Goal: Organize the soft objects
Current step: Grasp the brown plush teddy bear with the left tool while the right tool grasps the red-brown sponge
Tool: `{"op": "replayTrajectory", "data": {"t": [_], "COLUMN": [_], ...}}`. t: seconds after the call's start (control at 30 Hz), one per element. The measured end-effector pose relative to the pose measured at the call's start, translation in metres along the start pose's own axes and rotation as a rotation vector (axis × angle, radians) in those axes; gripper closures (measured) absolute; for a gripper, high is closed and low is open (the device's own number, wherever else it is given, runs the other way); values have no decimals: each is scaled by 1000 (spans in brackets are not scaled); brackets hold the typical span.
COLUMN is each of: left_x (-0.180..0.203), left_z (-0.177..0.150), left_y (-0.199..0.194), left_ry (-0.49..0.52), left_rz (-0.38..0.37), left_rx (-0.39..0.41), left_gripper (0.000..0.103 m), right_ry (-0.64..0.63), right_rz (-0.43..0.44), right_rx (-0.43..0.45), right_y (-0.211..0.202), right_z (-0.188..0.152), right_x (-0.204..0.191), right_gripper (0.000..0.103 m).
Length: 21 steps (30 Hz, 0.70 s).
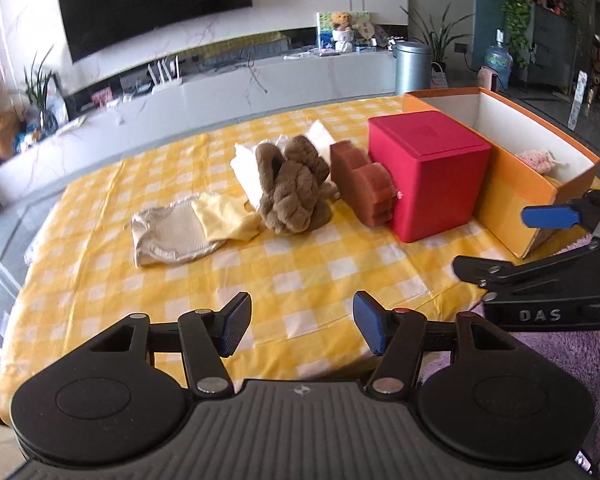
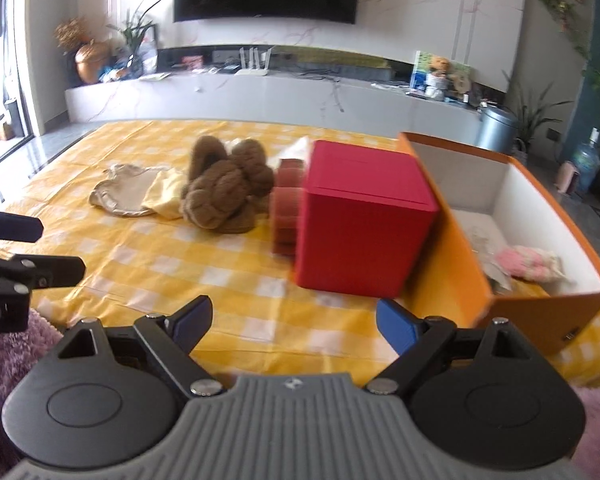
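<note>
On the yellow checked cloth (image 1: 300,276) lie a brown plush toy (image 1: 296,186), a beige and yellow cloth (image 1: 188,232), white folded cloths (image 1: 246,166) behind the plush, and a brown sponge (image 1: 364,184) against a red box (image 1: 428,172). An orange box (image 2: 512,216) on the right holds a pink knitted item (image 2: 528,264). My left gripper (image 1: 300,328) hangs open over the cloth's near edge, nothing between its fingers. My right gripper (image 2: 292,328) is open too, in front of the red box (image 2: 360,220), also empty. Each gripper shows at the side of the other's view.
A low white TV bench (image 2: 260,96) with a dark screen above runs behind the table. A grey bin (image 1: 414,66), plants and a water bottle (image 1: 498,60) stand at the back right. A purple fluffy fabric (image 1: 560,352) lies below the grippers.
</note>
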State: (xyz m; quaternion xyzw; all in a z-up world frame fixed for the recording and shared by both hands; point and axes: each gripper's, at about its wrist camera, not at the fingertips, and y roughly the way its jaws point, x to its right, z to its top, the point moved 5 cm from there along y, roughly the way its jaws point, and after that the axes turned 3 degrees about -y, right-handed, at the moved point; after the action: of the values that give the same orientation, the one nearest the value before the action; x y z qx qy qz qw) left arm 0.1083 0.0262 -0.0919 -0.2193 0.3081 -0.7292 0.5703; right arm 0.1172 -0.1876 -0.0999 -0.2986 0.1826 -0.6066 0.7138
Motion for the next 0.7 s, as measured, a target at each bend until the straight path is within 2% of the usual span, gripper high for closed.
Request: {"op": "replayTrajectory", "data": {"t": [0.2, 0.27, 0.43, 0.5, 0.7], "left_x": [-30, -37, -51, -53, -44], "left_z": [8, 12, 26, 34, 63], "left_y": [12, 15, 27, 33, 56], "left_ry": [-105, -110, -75, -54, 40], "left_rz": [-27, -29, -10, -24, -76], "left_rx": [-20, -22, -16, -3, 61], "left_gripper": [35, 36, 36, 36, 36], "right_ry": [-38, -52, -89, -101, -198], "right_rz": [66, 87, 124, 116, 15], "right_rx": [3, 7, 11, 7, 19], "right_y": [25, 35, 62, 73, 100], "right_z": [20, 28, 49, 57, 69], "right_x": [-22, -30, -45, -49, -45], "right_gripper": [16, 17, 28, 31, 46]}}
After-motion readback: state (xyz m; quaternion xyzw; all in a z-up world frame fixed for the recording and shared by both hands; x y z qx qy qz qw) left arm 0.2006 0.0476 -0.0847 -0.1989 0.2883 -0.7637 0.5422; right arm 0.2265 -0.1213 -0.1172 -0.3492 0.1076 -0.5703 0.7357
